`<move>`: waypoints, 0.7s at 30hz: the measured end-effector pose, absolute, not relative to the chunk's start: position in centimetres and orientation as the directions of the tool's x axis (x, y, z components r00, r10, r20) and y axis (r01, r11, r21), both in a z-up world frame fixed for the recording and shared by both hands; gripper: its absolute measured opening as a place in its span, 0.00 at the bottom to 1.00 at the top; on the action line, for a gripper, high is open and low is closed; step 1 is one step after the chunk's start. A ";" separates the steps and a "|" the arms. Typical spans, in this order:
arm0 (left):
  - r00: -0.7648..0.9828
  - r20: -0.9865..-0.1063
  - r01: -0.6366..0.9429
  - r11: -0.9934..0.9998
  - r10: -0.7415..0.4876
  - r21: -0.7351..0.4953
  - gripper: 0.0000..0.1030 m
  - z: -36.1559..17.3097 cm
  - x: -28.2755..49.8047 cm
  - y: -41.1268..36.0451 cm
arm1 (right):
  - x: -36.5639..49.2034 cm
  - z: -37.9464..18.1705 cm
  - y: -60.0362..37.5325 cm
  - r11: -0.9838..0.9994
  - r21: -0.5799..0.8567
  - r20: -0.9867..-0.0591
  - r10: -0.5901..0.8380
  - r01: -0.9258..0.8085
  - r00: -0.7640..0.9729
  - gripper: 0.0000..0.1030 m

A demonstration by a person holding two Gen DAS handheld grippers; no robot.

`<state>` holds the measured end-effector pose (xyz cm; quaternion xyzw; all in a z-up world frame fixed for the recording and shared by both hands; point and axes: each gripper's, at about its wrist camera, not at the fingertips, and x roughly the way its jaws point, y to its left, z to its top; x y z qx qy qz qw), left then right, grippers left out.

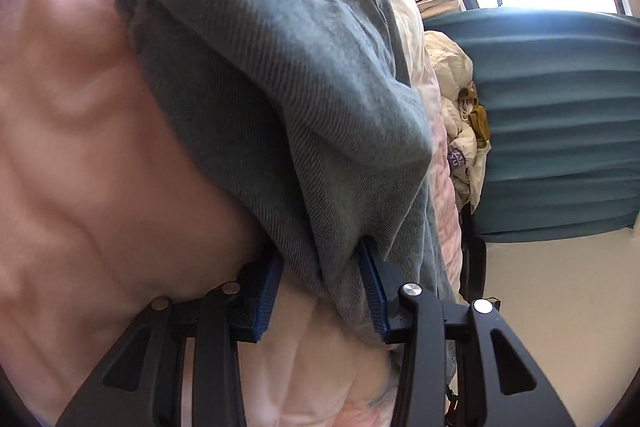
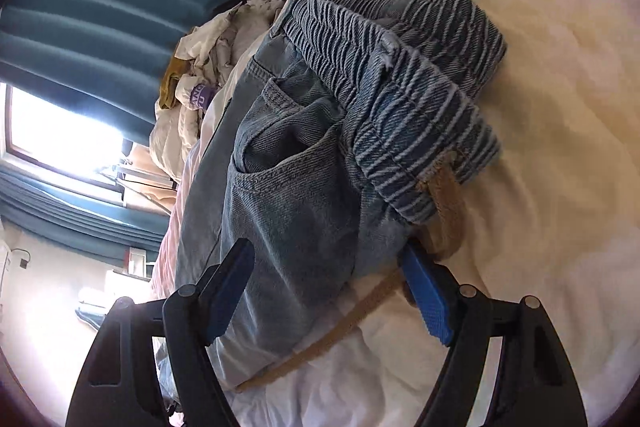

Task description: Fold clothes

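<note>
In the left wrist view, the left gripper (image 1: 320, 287) sits at the lower centre of the frame with its blue-padded jaws apart, and a hanging fold of the jeans (image 1: 280, 75) drops between them; whether the pads press the cloth at all cannot be told, but there is a clear gap. The denim runs from the upper left of that frame down to the lower centre, lying on the pink bedsheet (image 1: 72, 147), with a teal curtain (image 1: 560, 127) at the right and a heap of pale laundry (image 1: 456, 131) between them.

In the right wrist view, the right gripper (image 2: 328, 287) is also spread wide at the lower centre, straddling the jeans (image 2: 288, 187) near a pocket, while the ribbed elastic waistband (image 2: 400, 75) bunches at the upper centre and a tan drawstring (image 2: 344, 327) trails toward the lower centre.

Judged from this, the step is taking hold of both ends before a fold. It would go best if each jaw closed on a full double layer near the edge, not a single flap, and kept the drawstring out of the bite.

The garment's long axis seems to run between the two grippers, waistband end toward the right one, leg end toward the left.
</note>
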<state>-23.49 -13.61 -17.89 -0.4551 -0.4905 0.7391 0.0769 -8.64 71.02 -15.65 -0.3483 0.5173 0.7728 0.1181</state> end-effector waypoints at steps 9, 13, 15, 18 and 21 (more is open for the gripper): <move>-0.605 -0.634 0.357 -0.548 0.481 -0.757 0.26 -17.7 -25.7 -12.2 | -11.8 -16.8 70.4 -0.478 0.649 -0.699 -0.070 -0.591 -0.712 0.71; -0.612 -0.655 0.376 -0.565 0.443 -0.734 0.18 -16.5 -25.4 -11.4 | -11.8 -14.4 70.0 -0.525 0.598 -0.705 0.016 -0.606 -0.709 0.30; -0.625 -0.646 0.382 -0.551 0.437 -0.742 0.17 -15.9 -24.9 -11.3 | -11.4 -13.2 70.2 -0.528 0.602 -0.695 0.025 -0.600 -0.719 0.21; -0.635 -0.637 0.385 -0.535 0.437 -0.752 0.14 -14.4 -23.7 -11.2 | -10.4 -11.3 70.4 -0.536 0.609 -0.678 0.028 -0.584 -0.734 0.16; -0.645 -0.627 0.361 -0.549 0.436 -0.753 0.13 -12.3 -22.1 -10.9 | -9.3 -9.3 70.3 -0.539 0.621 -0.662 0.027 -0.569 -0.749 0.14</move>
